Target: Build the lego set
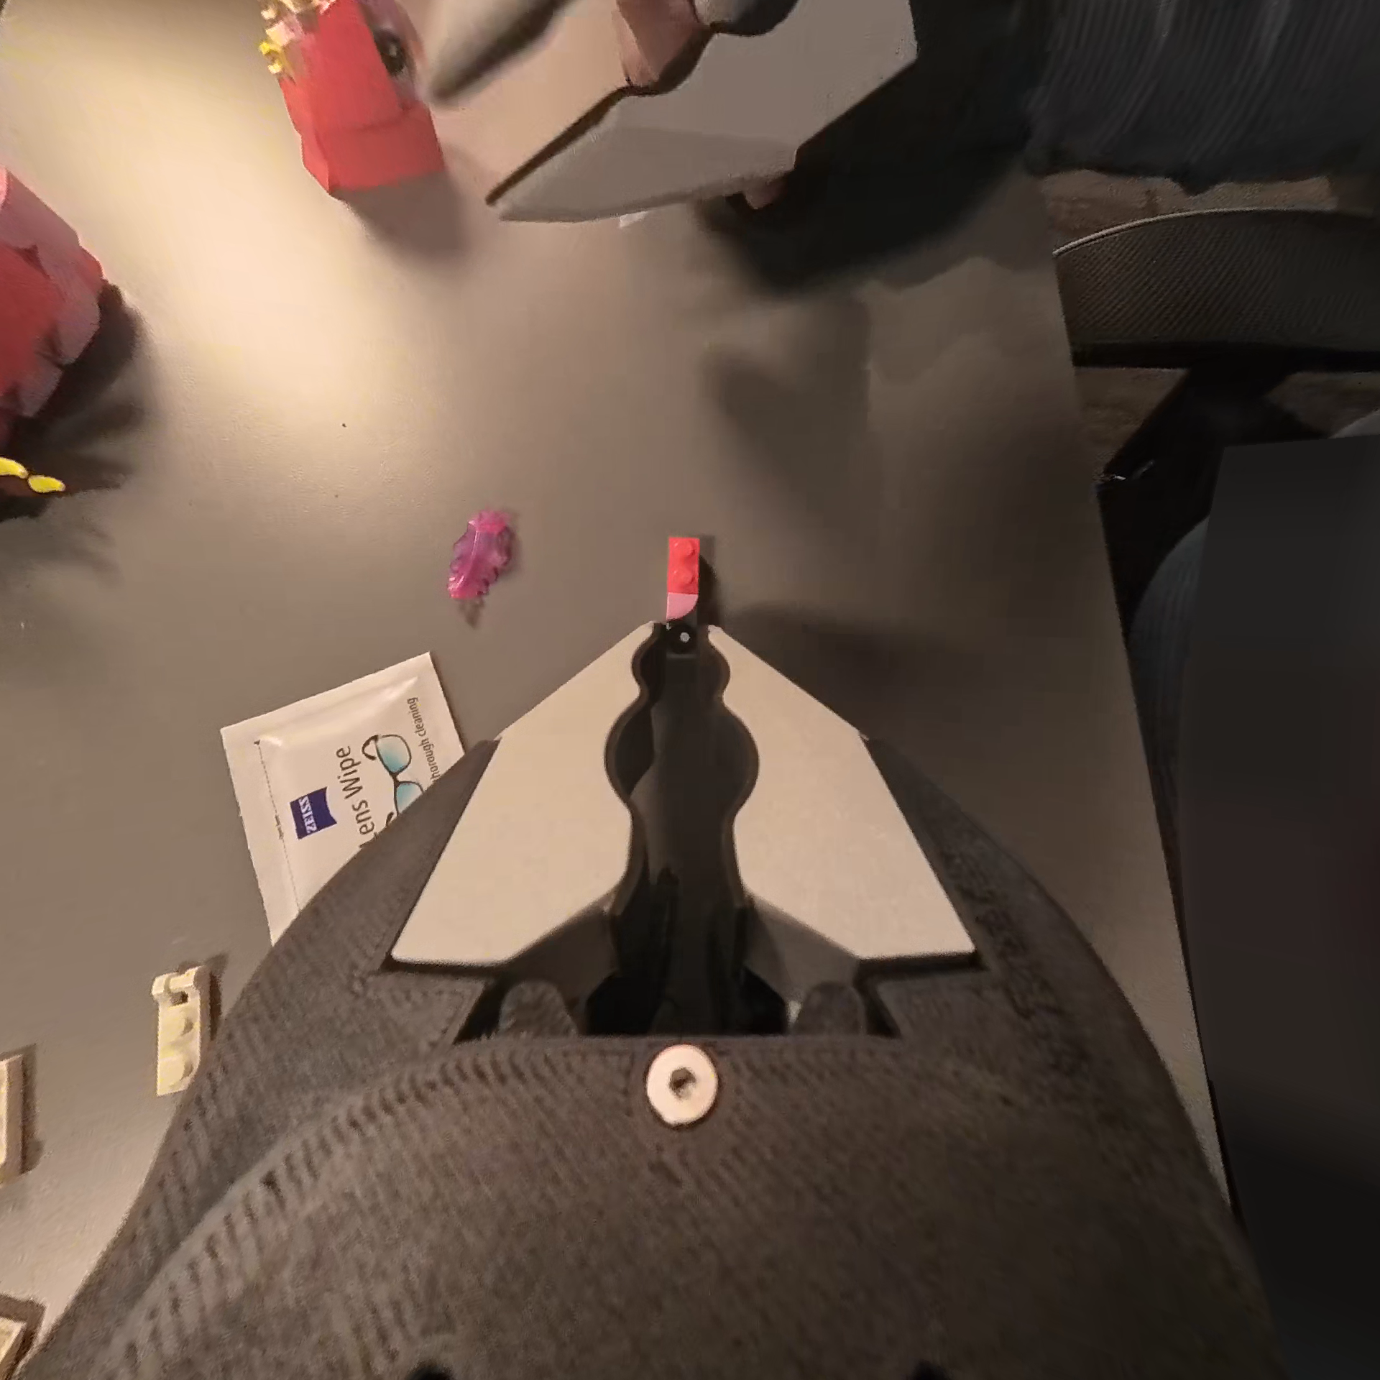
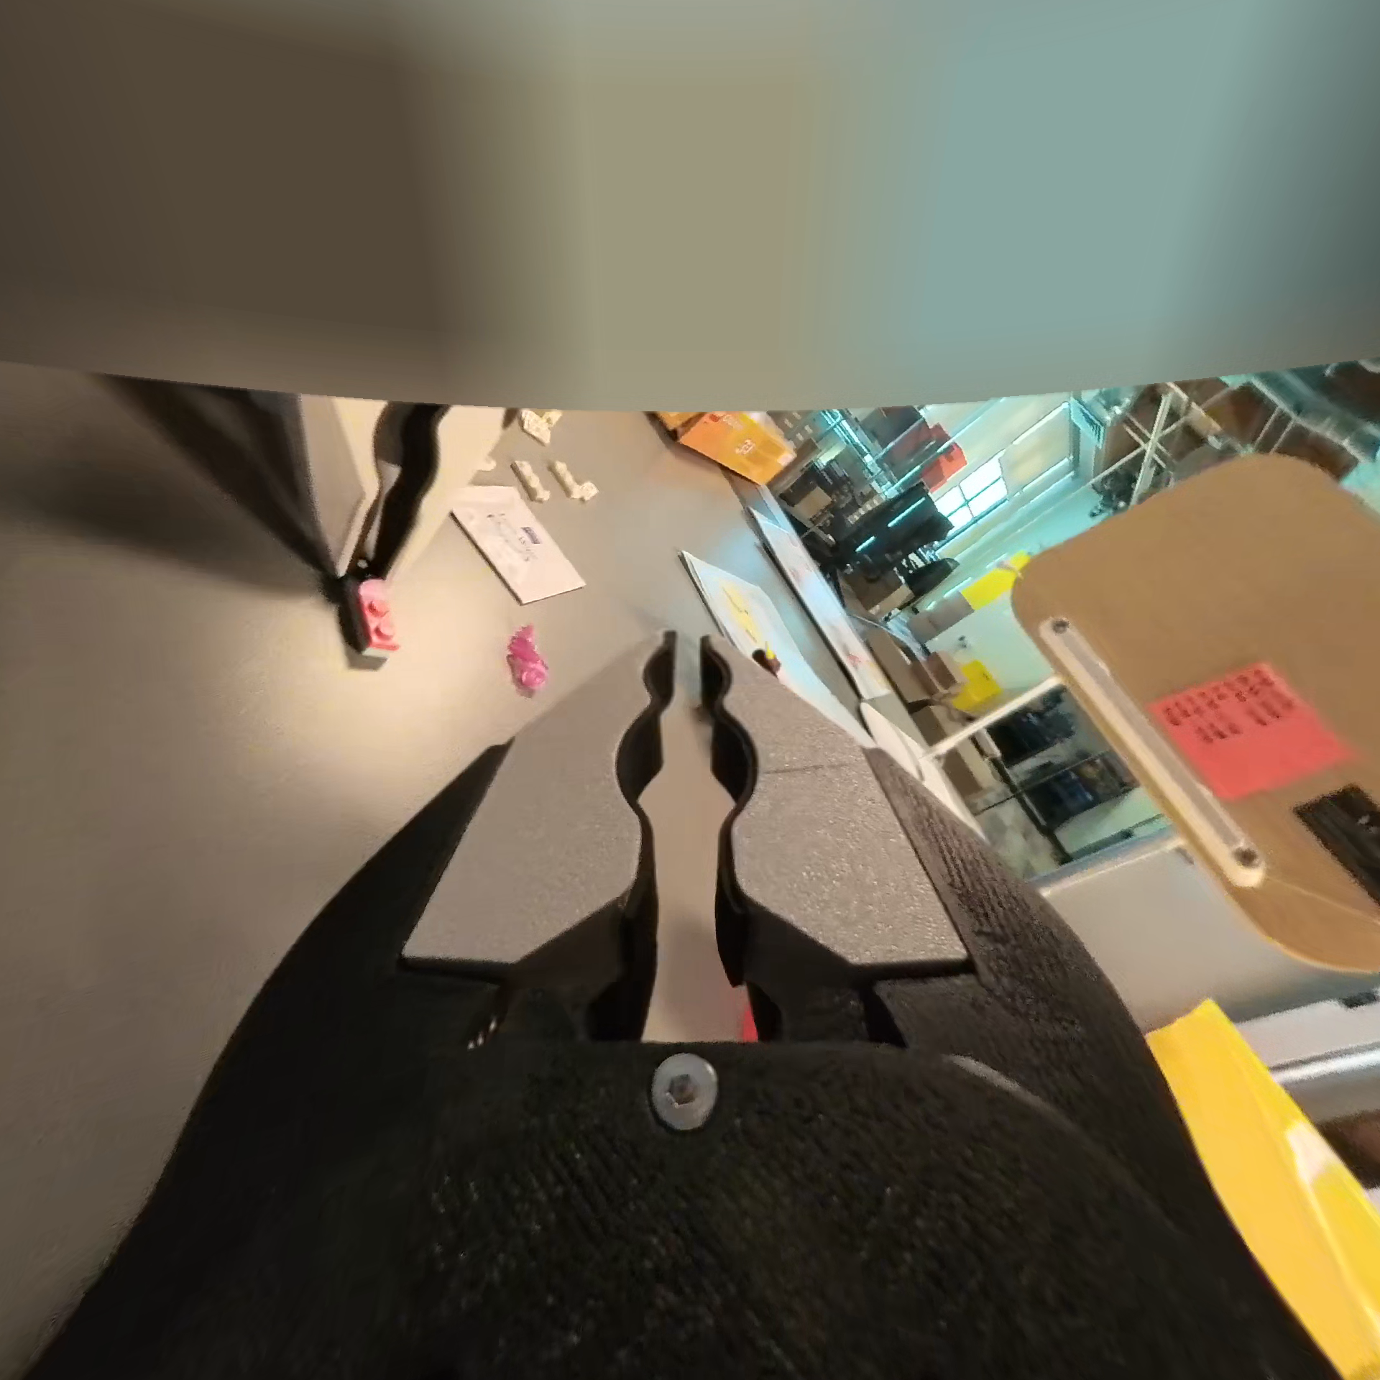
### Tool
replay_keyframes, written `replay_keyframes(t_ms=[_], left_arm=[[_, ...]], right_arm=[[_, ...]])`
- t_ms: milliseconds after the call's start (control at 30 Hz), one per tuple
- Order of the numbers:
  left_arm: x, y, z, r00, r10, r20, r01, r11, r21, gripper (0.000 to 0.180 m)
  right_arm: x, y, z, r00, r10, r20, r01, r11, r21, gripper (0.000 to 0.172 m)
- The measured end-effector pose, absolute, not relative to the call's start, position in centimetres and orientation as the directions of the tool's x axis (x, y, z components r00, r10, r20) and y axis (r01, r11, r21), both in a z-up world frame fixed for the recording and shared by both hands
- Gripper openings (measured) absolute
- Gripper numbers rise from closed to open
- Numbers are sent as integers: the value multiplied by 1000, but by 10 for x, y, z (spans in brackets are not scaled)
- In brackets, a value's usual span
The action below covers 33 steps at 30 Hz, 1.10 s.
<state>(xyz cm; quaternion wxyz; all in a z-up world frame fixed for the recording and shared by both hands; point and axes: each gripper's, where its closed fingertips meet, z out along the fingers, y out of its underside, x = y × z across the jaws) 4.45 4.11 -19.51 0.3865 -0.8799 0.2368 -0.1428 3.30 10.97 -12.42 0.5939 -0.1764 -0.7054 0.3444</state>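
- L gripper (image 1: 681, 631): fingers together at the tips, clamped on a small brick assembly (image 1: 683, 579) – black base piece pinched betw. the pads, red studded plate w/ a pink curved piece on it sticking out ahead of the tips. Seen from the R wrist view, the same assembly (image 2: 375, 623) is low over the grey table (image 2: 187, 709), far end at or just above the surface; contact cannot be told.
- Left of the L gripper's tips, on the table: translucent magenta piece (image 1: 482, 556), apart from the assembly. Nearer the gripper body: white wipe sachet (image 1: 336, 776), partly under the gripper's left side; cream hinge-like part (image 1: 179, 1019) beside it.
- Far left/top of L view: red-and-pink brick builds (image 1: 358, 112), blurred.
- R gripper (image 2: 687, 646): fingers nearly together, a narrow slit of table showing betw. them; nothing betw. the pads, nothing touched. Raised above the table, tilted.
- In the L wrist view the R gripper (image 1: 635, 213) shows blurred at top, well apart from the assembly.
- Right of R gripper: paper sheets (image 2: 747, 605) at table edge, tan board (image 2: 1232, 597) w/ a red label.
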Motion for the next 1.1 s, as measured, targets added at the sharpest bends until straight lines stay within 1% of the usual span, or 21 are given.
replay_keyframes(t_ms=[33,133,300,467,767,1100], left_arm=[[45,41,-195,847,-527,71,-303,-589,-749,7],[45,41,-195,848,-524,80,-295,-591,-751,7],[45,42,-195,849,-523,80,-294,-592,-751,7],[45,42,-195,849,-521,83,-290,-593,-751,7],[45,42,-195,850,-520,83,-289,-594,-751,7],[46,42,-195,846,-528,72,-302,-587,-751,7]], right_arm=[[33,108,-127,-229,631,741,-159,727,-668,1],[32,106,-128,-191,571,799,-160,785,-599,0],[30,107,-131,-178,546,818,-148,807,-571,0],[30,107,-135,-213,561,800,-135,794,-593,0],[28,109,-137,-211,560,801,-122,798,-590,0],[28,113,-134,-200,590,782,-116,779,-617,0]])
